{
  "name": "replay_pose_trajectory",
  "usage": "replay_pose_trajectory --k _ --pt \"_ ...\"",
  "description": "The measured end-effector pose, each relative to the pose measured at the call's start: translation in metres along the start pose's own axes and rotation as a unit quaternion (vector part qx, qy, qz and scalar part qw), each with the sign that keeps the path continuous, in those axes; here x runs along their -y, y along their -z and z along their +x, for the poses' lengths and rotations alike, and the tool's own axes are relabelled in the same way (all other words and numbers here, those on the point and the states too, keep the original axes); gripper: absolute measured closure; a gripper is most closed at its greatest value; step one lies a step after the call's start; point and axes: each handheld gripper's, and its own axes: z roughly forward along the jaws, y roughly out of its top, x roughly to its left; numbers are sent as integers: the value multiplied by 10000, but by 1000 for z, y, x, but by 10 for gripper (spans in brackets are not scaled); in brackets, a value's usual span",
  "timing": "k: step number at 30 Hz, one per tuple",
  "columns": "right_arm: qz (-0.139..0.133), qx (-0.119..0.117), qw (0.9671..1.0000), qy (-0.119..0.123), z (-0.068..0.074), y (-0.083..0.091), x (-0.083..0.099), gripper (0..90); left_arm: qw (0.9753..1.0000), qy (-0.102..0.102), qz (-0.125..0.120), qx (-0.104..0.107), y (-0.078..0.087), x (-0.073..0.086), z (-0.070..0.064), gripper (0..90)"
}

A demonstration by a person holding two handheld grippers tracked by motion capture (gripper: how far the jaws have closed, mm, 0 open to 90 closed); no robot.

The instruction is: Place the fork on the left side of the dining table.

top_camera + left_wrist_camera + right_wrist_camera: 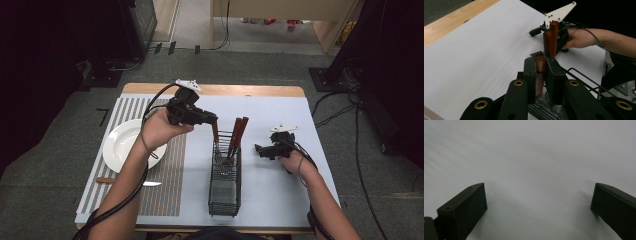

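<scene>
Inside gripper (541,75), utensil's (539,75) end hidden

Landmark: the wire caddy (224,182), standing on the white sheet near the middle of the counter (280,92). Your left tool (214,123) sits over the caddy's far end, jaws closed around a wooden handle (540,65). Just to its right, two more upright handles (238,131) crowd that end and block a sideways pass. Right of the caddy, bare sheet lies open as far as your right tool (258,149), whose jaws gape over it. Left of the caddy, a striped mat (165,190) carries a plate (120,145) and a knife (131,182), both low obstacles.
</scene>
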Motion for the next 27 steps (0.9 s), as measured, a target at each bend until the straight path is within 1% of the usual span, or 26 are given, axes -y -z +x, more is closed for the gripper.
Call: replay_pose_trajectory --k 3,4,5,6,7,8,11,14,17,23,26,27 --pt "3 -1 10000 2 0 0 0 0 9998 -120 -35 -122 3 -1 -4 817" --pt "3 -1 10000 2 0 0 0 0 9998 -120 -35 -122 3 -1 -4 817" --pt "3 -1 10000 -1 0 0 0 0 9999 -108 -109 -49 6 -2 -5 817" --pt "3 -1 10000 -1 0 0 0 0 9998 -117 -131 -29 8 -3 -6 817" --pt "3 -1 10000 0 0 0 0 0 9998 -117 -131 -29 8 -3 -6 817" --pt "3 0 10000 0 0 0 0 0 9997 -173 -151 -67 11 -4 -8 817" --pt "3 0 10000 0 0 0 0 0 9995 -200 -222 -103 17 -5 -11 817" --pt "4 0 10000 1 0 0 0 0 9990 -225 -349 -153 24 -7 -14 817" --pt "1 0 10000 0 0 0 0 0 9986 -252 -450 -118 31 -8 -17 816" --pt "0 3 10000 -2 0 0 0 0 9976 -304 -603 -172 42 -9 -23 817" --pt "0 2 10000 -2 0 0 0 0 9973 -297 -655 -160 46 -10 -24 817" --pt "0 3 10000 -2 0 0 0 0 9971 -301 -696 -111 50 -10 -24 817"
